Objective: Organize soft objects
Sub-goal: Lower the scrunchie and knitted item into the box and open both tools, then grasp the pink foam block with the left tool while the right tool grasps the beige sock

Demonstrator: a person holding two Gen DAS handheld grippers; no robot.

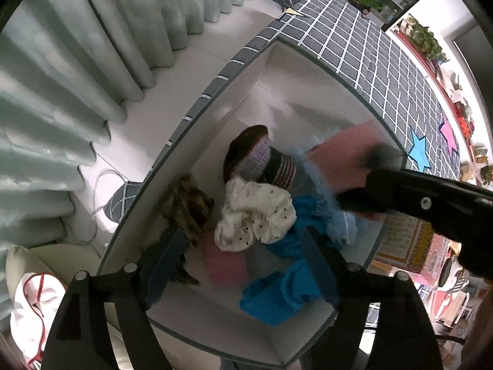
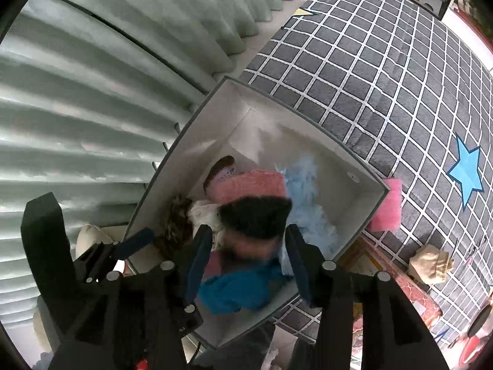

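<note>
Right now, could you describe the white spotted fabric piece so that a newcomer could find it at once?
Start at the white storage box beside the grey checked mat. Among the cloths piled inside, the scrunched fabric lies in the middle, between a camouflage cloth and a bright blue one. Only it is cream-white with small dark dots.

Checked bed (image 2: 385,71) — box (image 2: 323,151), pink sponge (image 2: 386,206)

Pale green pleated curtains (image 2: 92,98) are hung beside a white floor (image 1: 191,71) and a grey, white-gridded mattress (image 2: 385,77).
</note>
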